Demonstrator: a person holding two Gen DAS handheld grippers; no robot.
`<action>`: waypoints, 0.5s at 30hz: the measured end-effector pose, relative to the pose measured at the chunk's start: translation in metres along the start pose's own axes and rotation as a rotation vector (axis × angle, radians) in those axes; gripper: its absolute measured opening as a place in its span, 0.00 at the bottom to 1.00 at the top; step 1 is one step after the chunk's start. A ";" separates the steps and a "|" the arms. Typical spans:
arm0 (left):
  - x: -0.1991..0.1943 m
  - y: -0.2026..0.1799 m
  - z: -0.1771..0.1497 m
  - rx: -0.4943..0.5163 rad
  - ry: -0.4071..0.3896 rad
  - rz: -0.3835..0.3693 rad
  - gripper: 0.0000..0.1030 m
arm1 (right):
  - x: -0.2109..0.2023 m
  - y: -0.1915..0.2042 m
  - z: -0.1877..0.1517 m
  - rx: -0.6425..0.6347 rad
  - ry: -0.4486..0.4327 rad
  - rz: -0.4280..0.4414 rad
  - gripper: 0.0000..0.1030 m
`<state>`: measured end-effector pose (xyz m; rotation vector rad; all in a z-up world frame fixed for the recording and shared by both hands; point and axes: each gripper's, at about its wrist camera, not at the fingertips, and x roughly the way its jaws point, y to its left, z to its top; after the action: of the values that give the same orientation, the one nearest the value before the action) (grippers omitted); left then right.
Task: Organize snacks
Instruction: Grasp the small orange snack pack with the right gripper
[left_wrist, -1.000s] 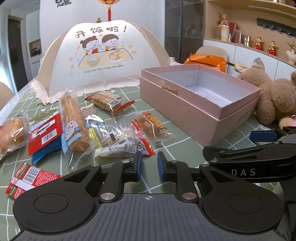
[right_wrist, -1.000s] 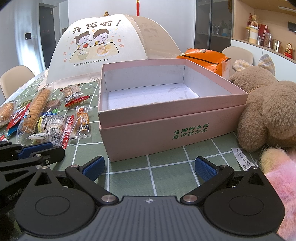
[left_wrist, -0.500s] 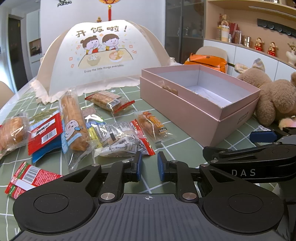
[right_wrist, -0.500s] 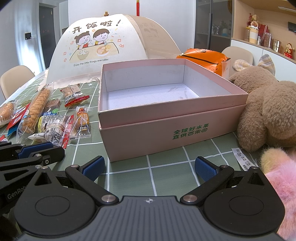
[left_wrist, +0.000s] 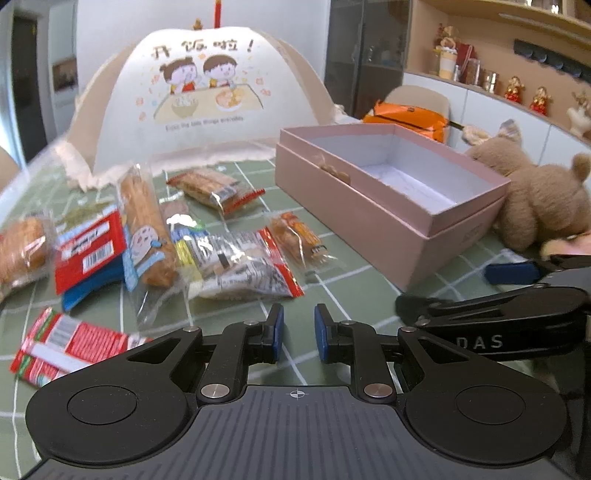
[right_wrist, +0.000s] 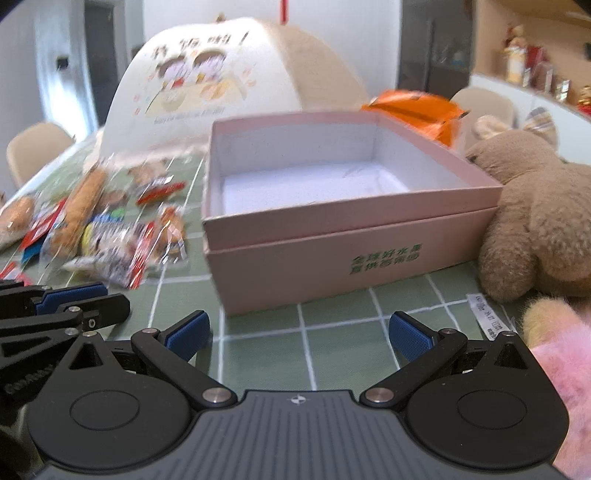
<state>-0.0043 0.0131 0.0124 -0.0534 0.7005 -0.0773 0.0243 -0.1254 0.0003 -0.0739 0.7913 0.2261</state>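
Note:
Several wrapped snacks lie on the green checked tablecloth left of an open pink box (left_wrist: 399, 206), which holds nothing. Among them are a long bread stick pack (left_wrist: 144, 225), a red-edged clear pack (left_wrist: 240, 266), a small orange pack (left_wrist: 299, 236) and a red striped pack (left_wrist: 70, 343). My left gripper (left_wrist: 297, 334) hovers just before the red-edged pack, its jaws nearly together with a narrow gap and nothing between them. My right gripper (right_wrist: 299, 332) is wide open and empty in front of the box (right_wrist: 332, 221). The snacks also show blurred in the right wrist view (right_wrist: 110, 240).
A domed food cover (left_wrist: 199, 107) stands behind the snacks. A brown plush bear (left_wrist: 539, 195) lies right of the box, with a pink plush (right_wrist: 565, 373) near my right gripper. An orange bag (left_wrist: 406, 118) lies behind the box. Shelves line the right wall.
Both grippers have shifted: the left view now sits slightly closer and lower toward the snacks, and the right view is blurred from motion. Jaw openings are unchanged.

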 end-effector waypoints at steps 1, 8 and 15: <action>-0.007 0.004 0.001 -0.013 0.007 -0.012 0.21 | -0.002 0.000 0.002 0.011 0.041 -0.008 1.00; -0.051 0.051 0.004 -0.165 0.037 -0.007 0.21 | 0.003 0.005 0.012 -0.006 0.161 -0.006 1.00; -0.067 0.117 0.000 -0.373 0.061 0.108 0.20 | -0.004 0.033 0.048 -0.090 0.141 0.216 0.95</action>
<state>-0.0496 0.1360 0.0465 -0.3712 0.7707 0.1572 0.0468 -0.0864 0.0374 -0.0904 0.9300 0.4655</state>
